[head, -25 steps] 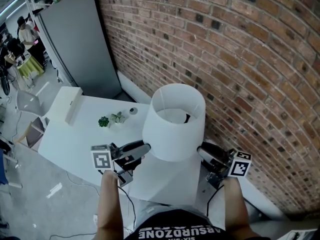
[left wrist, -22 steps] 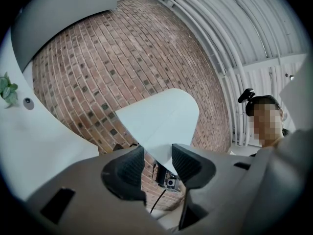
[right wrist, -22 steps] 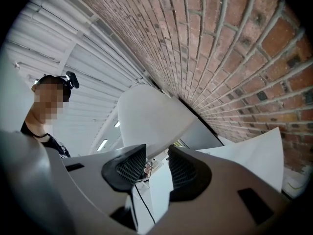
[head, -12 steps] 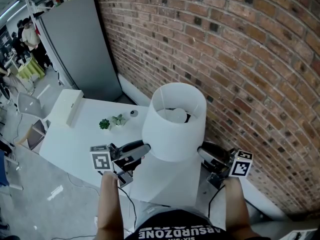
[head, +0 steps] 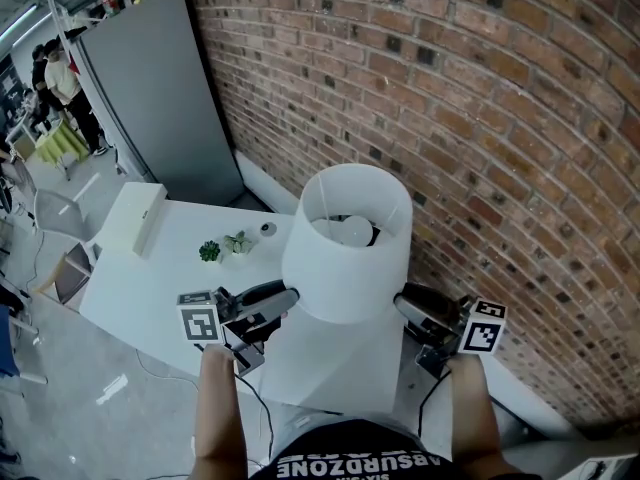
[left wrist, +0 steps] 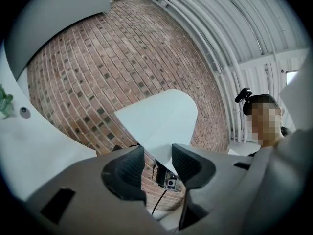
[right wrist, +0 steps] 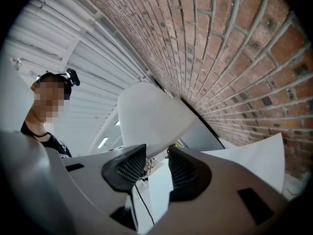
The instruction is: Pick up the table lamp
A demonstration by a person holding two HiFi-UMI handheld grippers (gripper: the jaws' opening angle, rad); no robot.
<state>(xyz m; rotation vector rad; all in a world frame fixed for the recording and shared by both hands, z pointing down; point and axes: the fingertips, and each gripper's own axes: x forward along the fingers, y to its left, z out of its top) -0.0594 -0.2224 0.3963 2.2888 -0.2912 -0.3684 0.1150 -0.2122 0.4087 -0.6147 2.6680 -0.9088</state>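
Observation:
The table lamp's white drum shade (head: 345, 258) hangs over the near end of the white table (head: 150, 278), its bulb (head: 345, 230) visible inside from above; its stem and base are hidden under the shade. My left gripper (head: 290, 301) holds the shade's lower rim on the left, and my right gripper (head: 402, 306) holds it on the right. In the left gripper view the shade (left wrist: 161, 119) narrows down between the pads of the left gripper (left wrist: 157, 163). In the right gripper view the shade (right wrist: 146, 119) likewise runs in between the pads of the right gripper (right wrist: 157, 163).
A brick wall (head: 480, 118) runs close along the right. A grey panel (head: 160, 88) stands at the table's far end. On the table lie a long white box (head: 140, 218), two small plants (head: 210, 251) and a small round object (head: 268, 228). People stand far back at the left (head: 60, 78).
The lamp and both grippers have kept their places. Only the people in the far background have shifted.

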